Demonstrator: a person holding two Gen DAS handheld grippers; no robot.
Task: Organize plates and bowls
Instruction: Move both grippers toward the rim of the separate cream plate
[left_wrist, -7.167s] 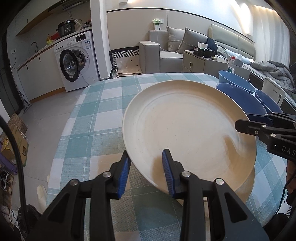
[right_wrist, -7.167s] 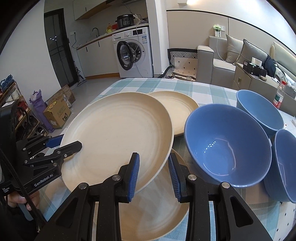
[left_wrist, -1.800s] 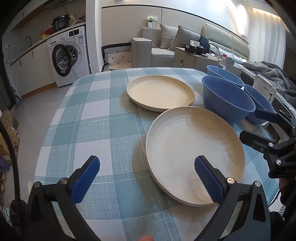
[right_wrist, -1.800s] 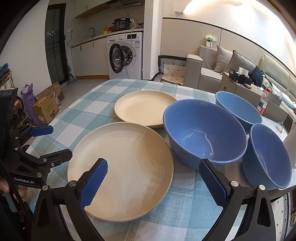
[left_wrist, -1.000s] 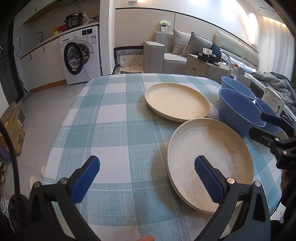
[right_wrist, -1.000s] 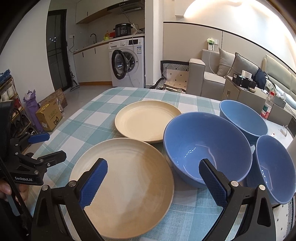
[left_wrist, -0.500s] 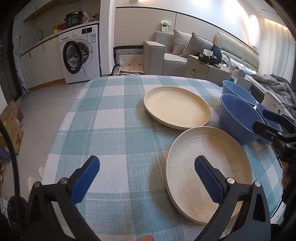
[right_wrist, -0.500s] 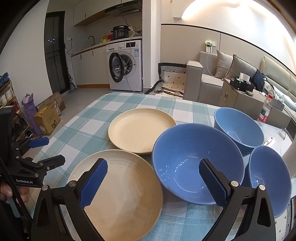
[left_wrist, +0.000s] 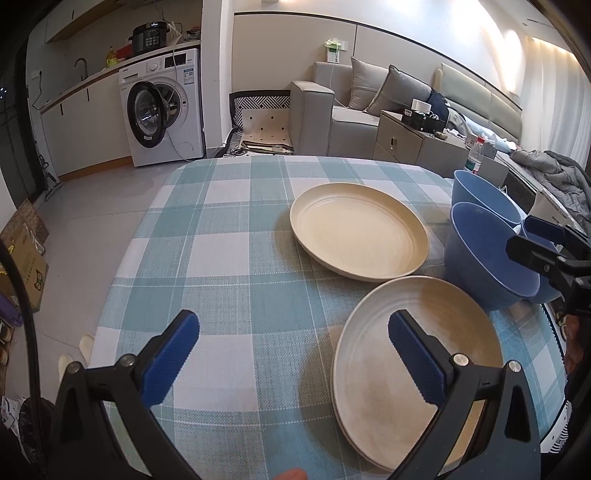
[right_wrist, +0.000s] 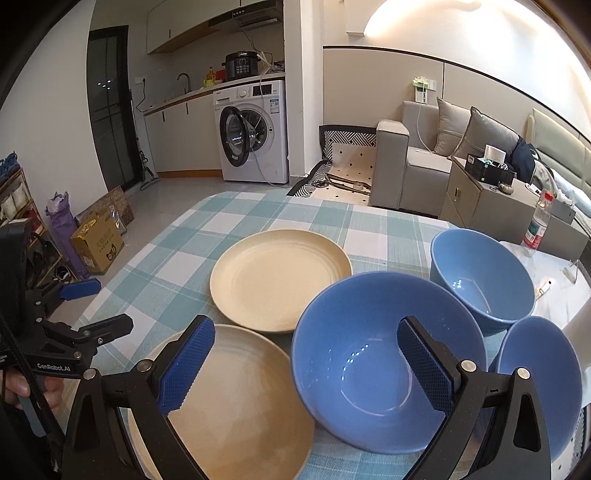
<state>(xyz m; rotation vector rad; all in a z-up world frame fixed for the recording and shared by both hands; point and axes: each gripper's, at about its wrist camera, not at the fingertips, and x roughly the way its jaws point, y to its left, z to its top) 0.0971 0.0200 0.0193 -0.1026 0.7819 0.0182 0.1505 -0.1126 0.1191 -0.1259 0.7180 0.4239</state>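
Left gripper (left_wrist: 295, 354): blue pads spread wide, holding nothing, above checked tablecloth (left_wrist: 229, 266) beside stacked cream plates (left_wrist: 417, 369). Right gripper (right_wrist: 306, 365): also wide apart, empty, over rim of near blue bowl (right_wrist: 384, 362). Single cream plate (right_wrist: 280, 280) farther back; two more blue bowls (right_wrist: 480, 277) on the right.

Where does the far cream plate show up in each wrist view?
Left wrist: the far plate sits right of centre, beyond the near plate.
Right wrist: the far plate sits at centre, left of the big bowl.
Shared landmark: the washing machine stands behind the table in both.
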